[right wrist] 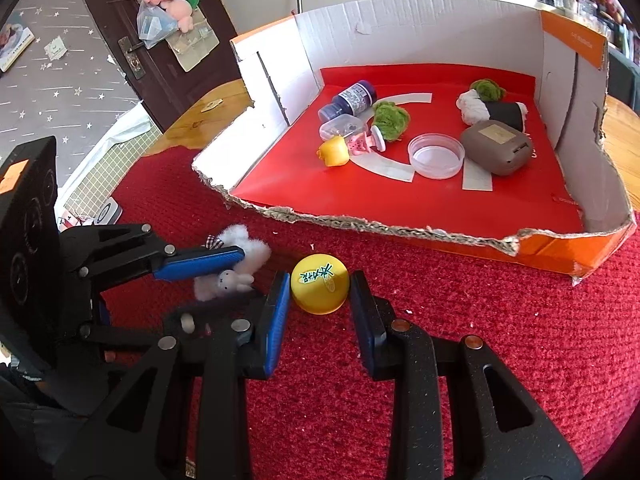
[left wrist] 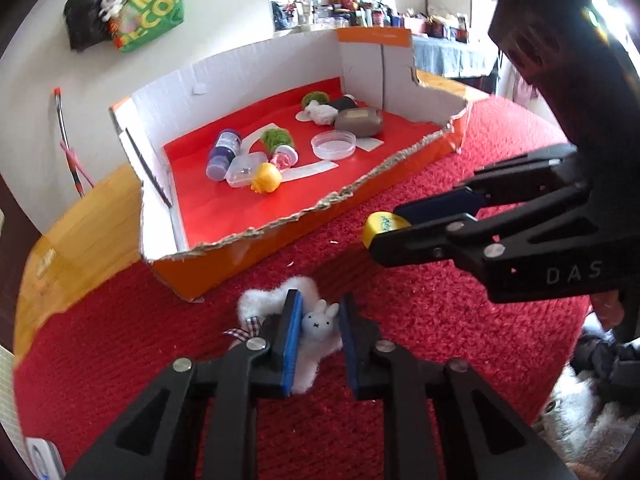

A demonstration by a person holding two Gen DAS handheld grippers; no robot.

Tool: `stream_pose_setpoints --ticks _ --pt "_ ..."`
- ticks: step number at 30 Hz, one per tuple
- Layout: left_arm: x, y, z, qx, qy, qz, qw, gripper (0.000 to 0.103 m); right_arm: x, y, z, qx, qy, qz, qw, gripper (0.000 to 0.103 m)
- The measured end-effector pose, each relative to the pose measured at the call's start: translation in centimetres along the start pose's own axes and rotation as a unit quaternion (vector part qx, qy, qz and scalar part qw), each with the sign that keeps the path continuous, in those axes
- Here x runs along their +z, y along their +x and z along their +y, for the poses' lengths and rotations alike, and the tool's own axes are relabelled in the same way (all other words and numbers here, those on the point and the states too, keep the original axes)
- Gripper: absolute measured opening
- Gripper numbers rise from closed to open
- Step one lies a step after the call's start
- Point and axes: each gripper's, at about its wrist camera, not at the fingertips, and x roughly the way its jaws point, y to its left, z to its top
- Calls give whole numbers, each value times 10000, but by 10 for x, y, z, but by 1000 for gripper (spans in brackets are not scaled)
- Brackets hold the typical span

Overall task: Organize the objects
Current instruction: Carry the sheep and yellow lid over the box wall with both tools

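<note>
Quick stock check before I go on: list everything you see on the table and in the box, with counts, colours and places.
cardboard box: 1, orange outside, white walls, red floor, back of rug
red rug: 1, covers the table
purple bottle: 1, lying, box left
clear lidded tub: 1, beside bottle
yellow toy: 1, box front left
green fuzzy balls: 2, box centre and back right
clear round lid: 1, box centre
grey-brown case: 1, box right
white bunny plush: 1, on rug
yellow cap: 1, on rug
left gripper: around plush
right gripper: around cap
</note>
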Motion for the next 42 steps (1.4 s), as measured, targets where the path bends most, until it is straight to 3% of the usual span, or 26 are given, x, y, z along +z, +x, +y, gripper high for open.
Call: stream_pose_setpoints --ticks 16,42 --pt "-7 -25 4 -16 -348 -418 9985 17 0 -17 8 154 -47 -190 9997 29" --pt "16 -72 0 13 -285 -1084 9937 17 9 -43 22 152 -277 -421 9986 29"
